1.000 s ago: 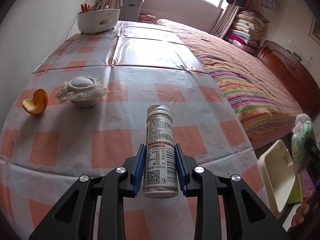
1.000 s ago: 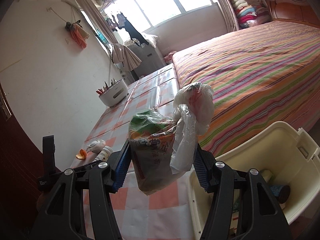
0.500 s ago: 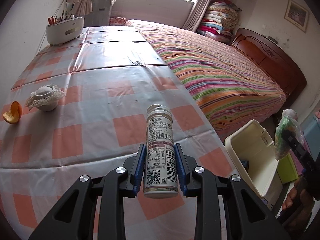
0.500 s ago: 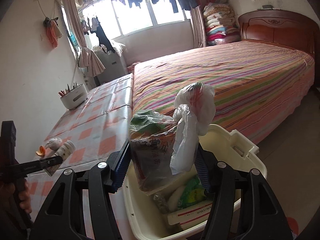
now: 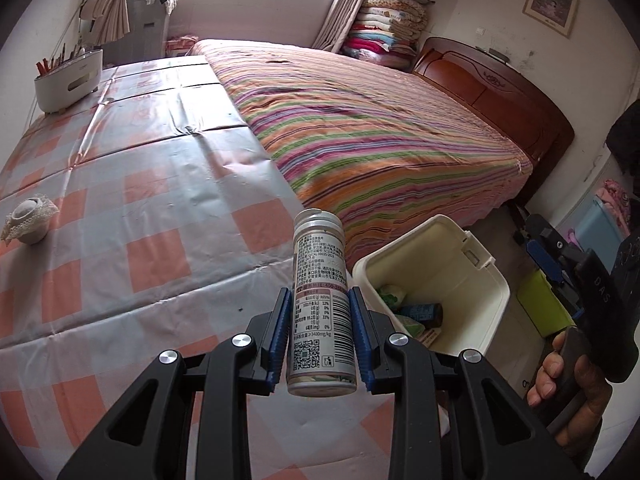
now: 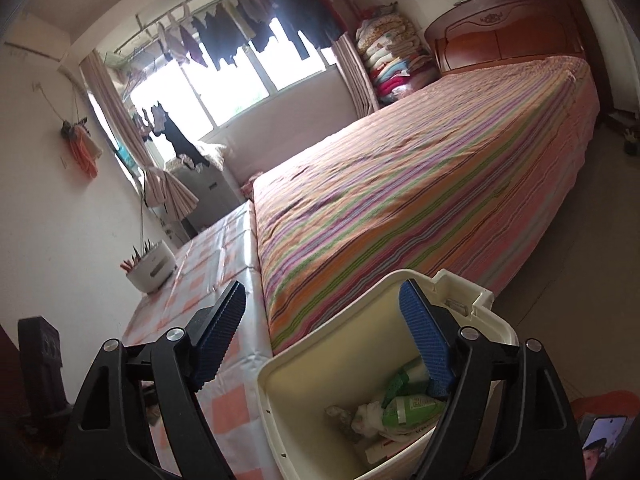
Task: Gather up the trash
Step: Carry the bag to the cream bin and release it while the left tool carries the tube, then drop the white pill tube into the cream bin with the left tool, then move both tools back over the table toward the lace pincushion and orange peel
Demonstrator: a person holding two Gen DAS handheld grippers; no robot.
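Left gripper [image 5: 320, 336] is pinching a white labelled bottle [image 5: 321, 312] over the near table edge. Right gripper [image 6: 324, 336] jaws have just been opening, nothing between them now. The green-and-white bag [image 6: 400, 410] lies in the cream bin [image 6: 320, 364] below, I think alongside other wrappers.

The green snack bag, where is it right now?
In the right wrist view, the green snack bag lies inside the cream trash bin below the open right tool, beside the striped bed.
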